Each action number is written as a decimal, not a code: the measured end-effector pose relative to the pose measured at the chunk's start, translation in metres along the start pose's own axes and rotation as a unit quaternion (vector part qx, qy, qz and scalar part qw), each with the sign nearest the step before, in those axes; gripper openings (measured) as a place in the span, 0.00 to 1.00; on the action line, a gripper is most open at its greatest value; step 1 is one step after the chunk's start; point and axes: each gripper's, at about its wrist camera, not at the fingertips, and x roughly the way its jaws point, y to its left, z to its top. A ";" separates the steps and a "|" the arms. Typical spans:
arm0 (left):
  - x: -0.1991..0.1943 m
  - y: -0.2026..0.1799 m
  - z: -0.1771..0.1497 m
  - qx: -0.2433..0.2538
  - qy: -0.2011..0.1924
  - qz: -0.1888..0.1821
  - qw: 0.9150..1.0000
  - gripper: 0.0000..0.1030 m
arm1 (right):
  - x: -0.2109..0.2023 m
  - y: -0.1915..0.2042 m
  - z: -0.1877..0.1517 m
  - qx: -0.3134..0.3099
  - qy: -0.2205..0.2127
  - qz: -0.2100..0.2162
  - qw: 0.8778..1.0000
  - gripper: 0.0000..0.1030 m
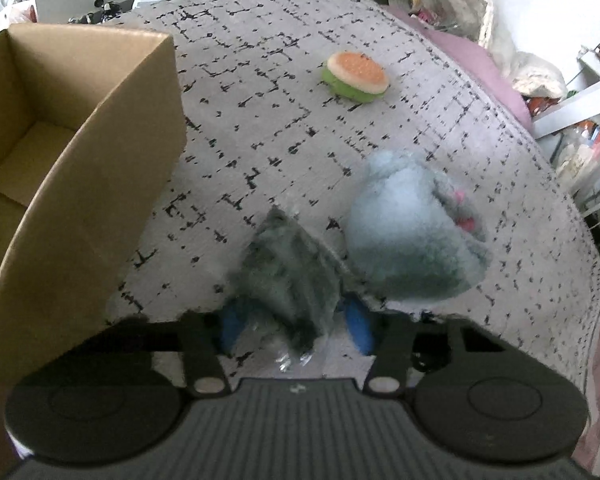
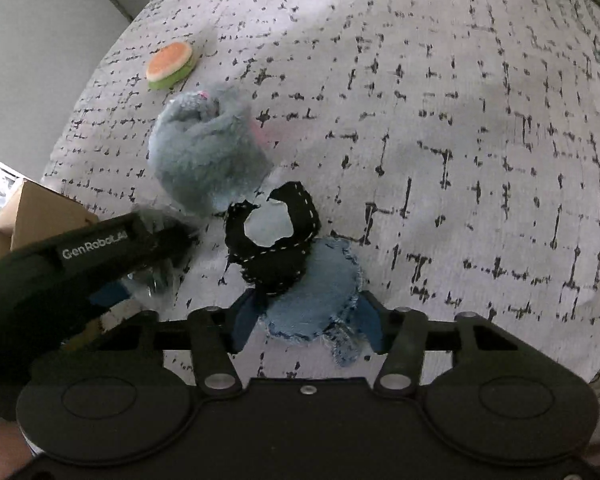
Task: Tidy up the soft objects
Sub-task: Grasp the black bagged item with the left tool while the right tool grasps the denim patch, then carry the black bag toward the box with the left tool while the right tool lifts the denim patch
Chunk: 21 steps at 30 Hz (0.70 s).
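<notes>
My left gripper (image 1: 296, 326) is closed on a dark grey furry object in clear wrap (image 1: 290, 280) and holds it just right of the open cardboard box (image 1: 80, 184). A pale blue plush toy (image 1: 412, 228) lies on the patterned bedspread beyond it. A burger-shaped plush (image 1: 356, 76) lies farther back. My right gripper (image 2: 306, 328) holds a denim patch toy with a black stitched piece (image 2: 296, 276) between its blue pads. In the right wrist view the blue plush (image 2: 204, 156), the burger (image 2: 170, 65) and the left gripper (image 2: 100, 252) show on the left.
The grey bedspread (image 2: 460, 160) with black dashes covers the bed. The box corner (image 2: 40, 212) shows at the left of the right wrist view. Cluttered shelves and jars (image 1: 580, 120) stand beyond the bed's right edge.
</notes>
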 end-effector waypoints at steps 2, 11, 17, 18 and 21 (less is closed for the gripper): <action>-0.004 -0.001 0.000 -0.004 -0.004 -0.002 1.000 0.28 | -0.002 0.004 -0.001 -0.016 -0.012 -0.008 1.000 0.41; -0.037 -0.003 -0.007 -0.002 -0.031 -0.003 1.000 0.23 | -0.020 0.003 -0.001 0.000 -0.024 0.063 0.998 0.31; -0.069 -0.004 -0.009 0.006 -0.057 0.000 0.998 0.23 | -0.044 -0.004 -0.002 0.028 -0.049 0.126 0.990 0.31; -0.075 -0.004 -0.009 0.007 -0.062 0.001 0.998 0.23 | -0.048 -0.004 -0.002 0.031 -0.054 0.136 0.989 0.31; -0.091 -0.004 -0.010 0.008 -0.075 0.003 0.997 0.23 | -0.058 -0.004 -0.002 0.034 -0.062 0.164 0.984 0.31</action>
